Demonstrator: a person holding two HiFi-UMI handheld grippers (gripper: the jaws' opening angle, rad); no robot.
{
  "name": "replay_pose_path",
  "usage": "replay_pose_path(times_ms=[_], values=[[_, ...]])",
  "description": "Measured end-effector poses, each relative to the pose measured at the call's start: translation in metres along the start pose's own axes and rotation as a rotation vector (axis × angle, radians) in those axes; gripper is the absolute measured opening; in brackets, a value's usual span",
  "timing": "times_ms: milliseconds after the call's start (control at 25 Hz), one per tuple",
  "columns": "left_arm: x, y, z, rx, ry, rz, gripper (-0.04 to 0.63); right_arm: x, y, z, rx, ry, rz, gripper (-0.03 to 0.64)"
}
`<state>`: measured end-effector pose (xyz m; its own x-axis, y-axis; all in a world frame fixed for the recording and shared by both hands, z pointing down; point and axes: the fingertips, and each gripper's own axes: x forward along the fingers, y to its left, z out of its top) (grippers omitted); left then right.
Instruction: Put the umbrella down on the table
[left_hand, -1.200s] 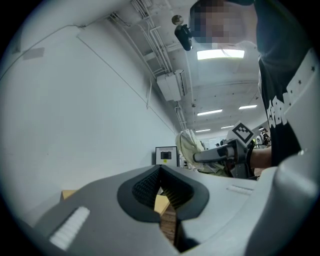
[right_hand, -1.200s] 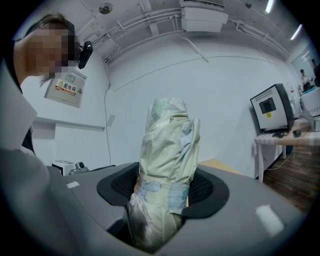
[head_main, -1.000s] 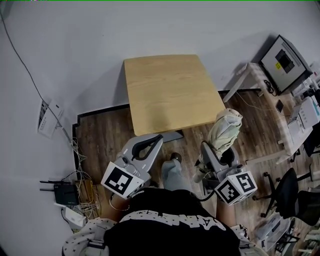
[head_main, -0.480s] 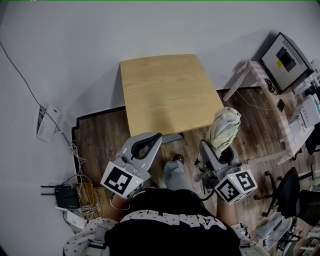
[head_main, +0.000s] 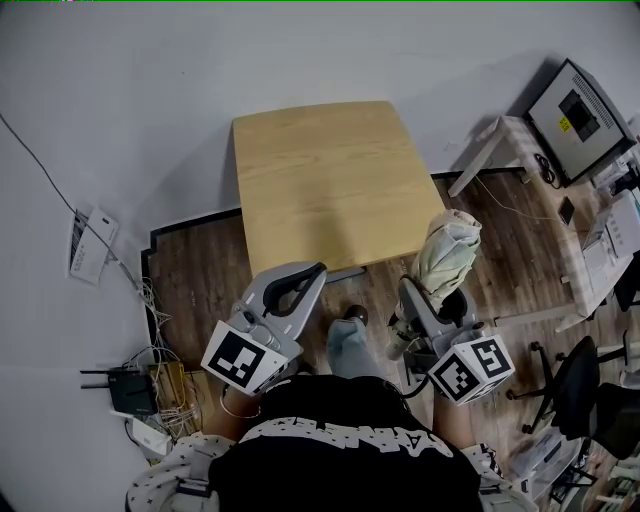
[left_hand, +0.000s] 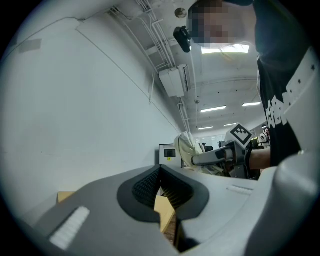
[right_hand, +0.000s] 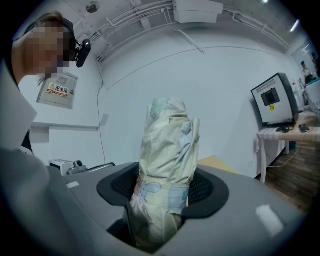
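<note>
A folded pale cream umbrella stands upright in my right gripper, just off the front right corner of the light wooden table. In the right gripper view the jaws are shut on the lower part of the umbrella, near its strap, in my right gripper. My left gripper hovers over the floor before the table's front edge, shut with nothing in it. The left gripper view shows the pads of my left gripper pressed together, with the umbrella beyond them.
A white desk with a monitor stands at the right, with an office chair nearer. A router and tangled cables lie on the floor at the left. The person's foot is between the grippers. A grey wall lies behind the table.
The head view has shifted a little, so the table sits slightly further left and up. Both grippers keep nearly the same pose, and the umbrella stays held.
</note>
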<state>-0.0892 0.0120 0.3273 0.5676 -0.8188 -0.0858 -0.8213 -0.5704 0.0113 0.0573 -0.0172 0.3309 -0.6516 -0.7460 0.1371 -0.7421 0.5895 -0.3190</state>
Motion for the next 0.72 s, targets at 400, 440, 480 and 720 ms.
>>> replay_pose_path(times_ms=[400,440,480,720], values=[[0.033,0.011,-0.004,0.0,0.018,0.0,-0.006,0.021,-0.028,0.005,0.021,0.006,0.002,0.294],[0.036,0.013,-0.003,0.005,0.011,0.002,-0.006,0.024,-0.03,0.006,0.023,0.007,0.003,0.293],[0.041,0.015,-0.003,0.007,0.009,0.002,-0.006,0.028,-0.033,0.008,0.025,0.007,0.004,0.294],[0.056,0.026,-0.005,0.006,0.034,0.011,-0.006,0.044,-0.046,0.012,0.032,0.009,0.012,0.293]])
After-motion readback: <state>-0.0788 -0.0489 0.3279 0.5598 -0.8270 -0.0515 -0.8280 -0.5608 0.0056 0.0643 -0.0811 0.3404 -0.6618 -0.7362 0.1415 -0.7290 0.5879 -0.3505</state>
